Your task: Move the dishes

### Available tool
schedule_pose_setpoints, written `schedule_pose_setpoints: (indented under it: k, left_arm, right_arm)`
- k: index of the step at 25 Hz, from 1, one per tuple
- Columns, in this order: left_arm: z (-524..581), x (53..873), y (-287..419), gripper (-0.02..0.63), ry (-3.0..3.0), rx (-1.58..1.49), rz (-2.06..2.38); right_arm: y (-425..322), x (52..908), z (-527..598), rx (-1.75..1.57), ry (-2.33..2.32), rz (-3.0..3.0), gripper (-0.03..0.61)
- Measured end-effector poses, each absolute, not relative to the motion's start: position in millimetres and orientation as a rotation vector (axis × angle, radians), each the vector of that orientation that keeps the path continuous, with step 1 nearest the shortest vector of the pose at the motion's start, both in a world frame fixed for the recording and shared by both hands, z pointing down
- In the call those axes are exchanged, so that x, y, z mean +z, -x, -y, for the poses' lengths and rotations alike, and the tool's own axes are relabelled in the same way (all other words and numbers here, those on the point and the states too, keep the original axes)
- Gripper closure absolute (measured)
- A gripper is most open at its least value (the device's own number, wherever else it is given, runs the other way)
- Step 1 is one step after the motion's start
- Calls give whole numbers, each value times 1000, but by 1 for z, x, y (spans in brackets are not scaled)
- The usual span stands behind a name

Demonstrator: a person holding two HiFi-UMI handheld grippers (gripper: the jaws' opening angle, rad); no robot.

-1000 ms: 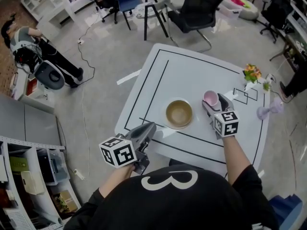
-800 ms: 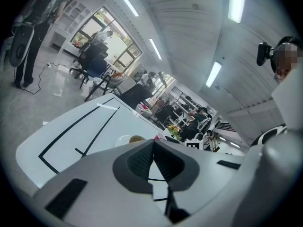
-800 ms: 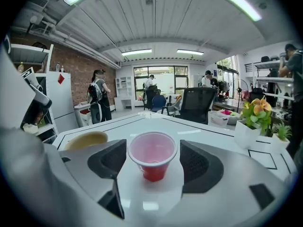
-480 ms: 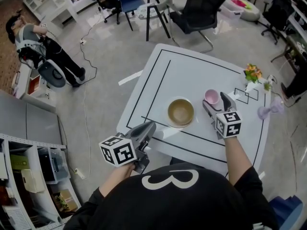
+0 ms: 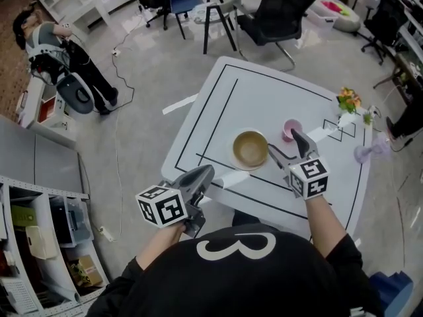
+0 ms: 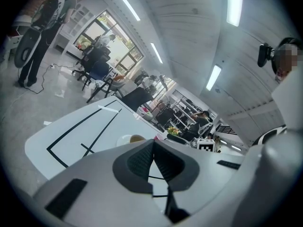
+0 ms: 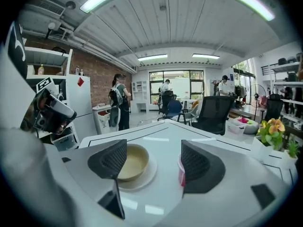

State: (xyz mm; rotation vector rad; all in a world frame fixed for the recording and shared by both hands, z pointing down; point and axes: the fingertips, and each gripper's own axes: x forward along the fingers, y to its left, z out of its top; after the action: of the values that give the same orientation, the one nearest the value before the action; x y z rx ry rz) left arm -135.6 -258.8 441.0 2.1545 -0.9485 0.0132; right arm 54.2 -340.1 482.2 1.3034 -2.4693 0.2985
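Observation:
A tan bowl [image 5: 250, 148] sits on a white plate [image 5: 236, 163] in the middle of the white table [image 5: 264, 91]. To its right stands a small pink cup [image 5: 291, 129]. My right gripper [image 5: 286, 148] hovers open between the two, touching neither. Its jaws have just been closing a little, with nothing between them. In the right gripper view the bowl [image 7: 132, 161] shows past the left jaw, and a sliver of the cup [image 7: 180, 173] beside the right jaw. My left gripper [image 5: 206, 172] is shut and empty at the table's near left edge; its own view shows the jaws meeting [image 6: 154, 159].
Flowers [image 5: 346, 100] and a purple object [image 5: 370, 152] lie at the table's right edge. Black lines mark the tabletop. A black office chair [image 5: 281, 12] stands beyond the far edge. A person [image 5: 53, 45] stands far left, with shelves [image 5: 26, 243] at my left.
The right gripper has drawn back from the pink cup, which was between its jaws, and shifted left toward the bowl. The cup stays on the table. The left gripper has kept still.

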Motion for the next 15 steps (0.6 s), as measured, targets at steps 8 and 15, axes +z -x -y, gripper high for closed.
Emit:
schedule_pose_setpoints:
  k: [8, 15]
  left_arm:
    - [250, 443, 145, 612, -2137, 11, 972]
    - [245, 445, 154, 611, -2118, 10, 1001]
  right_arm:
    - [-25, 521, 327, 421, -1162, 2445, 233]
    - [-22, 548, 333, 673, -1172, 2399, 266]
